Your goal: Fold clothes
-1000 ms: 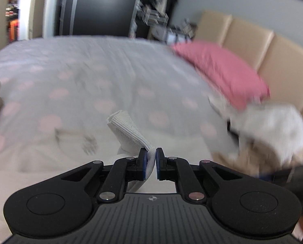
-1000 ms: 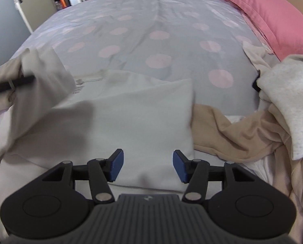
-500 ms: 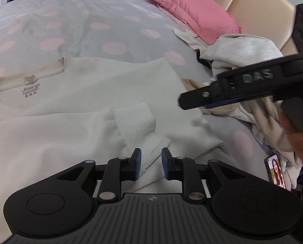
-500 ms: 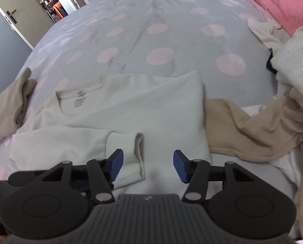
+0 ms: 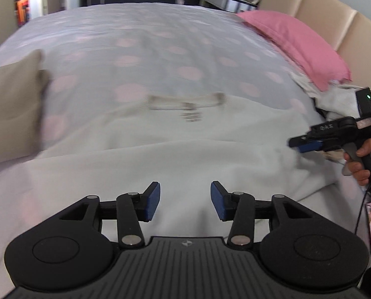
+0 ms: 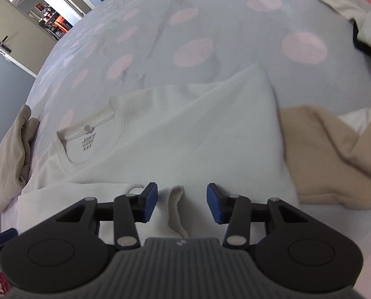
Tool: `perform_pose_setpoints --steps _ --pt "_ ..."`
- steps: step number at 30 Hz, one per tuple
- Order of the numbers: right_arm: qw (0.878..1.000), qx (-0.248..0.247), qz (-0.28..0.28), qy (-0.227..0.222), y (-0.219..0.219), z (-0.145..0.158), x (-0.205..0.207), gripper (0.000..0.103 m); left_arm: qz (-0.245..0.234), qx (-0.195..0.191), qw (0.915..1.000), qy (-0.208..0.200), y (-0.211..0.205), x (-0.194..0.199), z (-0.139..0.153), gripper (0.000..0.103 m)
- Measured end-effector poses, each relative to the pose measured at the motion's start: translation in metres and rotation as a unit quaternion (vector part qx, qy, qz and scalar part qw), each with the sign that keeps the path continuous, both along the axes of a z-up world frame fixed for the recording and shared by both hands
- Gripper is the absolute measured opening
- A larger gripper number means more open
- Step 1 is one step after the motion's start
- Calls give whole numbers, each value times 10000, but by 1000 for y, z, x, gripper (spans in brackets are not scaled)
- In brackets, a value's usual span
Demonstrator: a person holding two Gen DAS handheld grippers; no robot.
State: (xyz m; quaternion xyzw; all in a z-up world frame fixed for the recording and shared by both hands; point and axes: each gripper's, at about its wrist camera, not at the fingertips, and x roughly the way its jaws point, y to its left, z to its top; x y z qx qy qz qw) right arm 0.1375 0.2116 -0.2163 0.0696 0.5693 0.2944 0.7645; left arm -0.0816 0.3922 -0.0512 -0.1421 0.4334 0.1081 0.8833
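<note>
A white sweater (image 6: 185, 129) lies flat on the spotted bedcover, collar (image 6: 91, 124) up and one sleeve folded across its body. The ribbed cuff (image 6: 173, 206) of that sleeve sits between the fingers of my right gripper (image 6: 182, 199). Its jaws are closing, but the pads stand clear of the cloth. My left gripper (image 5: 185, 199) hovers over the sweater's (image 5: 185, 154) lower body with its jaws opening and nothing between them. In the left wrist view, the right gripper (image 5: 305, 145) shows at the far right, held by a hand (image 5: 359, 164).
A folded beige garment (image 6: 11, 159) lies left of the sweater. A tan garment (image 6: 335, 159) and a heap of pale clothes (image 5: 335, 99) lie to its right. A pink pillow (image 5: 292, 42) rests against the padded headboard (image 5: 335, 7). The spotted bedcover (image 5: 160, 49) stretches beyond.
My left gripper has let go of the sleeve cuff, opened and swung away left over the sweater. My right gripper has come down over the cuff, rolled, and narrowed slightly.
</note>
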Motion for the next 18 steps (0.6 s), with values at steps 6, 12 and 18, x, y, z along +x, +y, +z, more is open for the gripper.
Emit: perform_pose_setpoints --steps 6,12,18 --pt "10000 -6 50 54 13 -5 -3 37 300 296 9989 214 27 -45 -8 49" --pt "9999 -41 85 50 15 -7 -9 34 -47 784 9945 694 16 -73 -33 50" --pt "10000 -21 45 56 15 -7 -15 30 -46 1515 9809 1223 8 -70 -63 44"
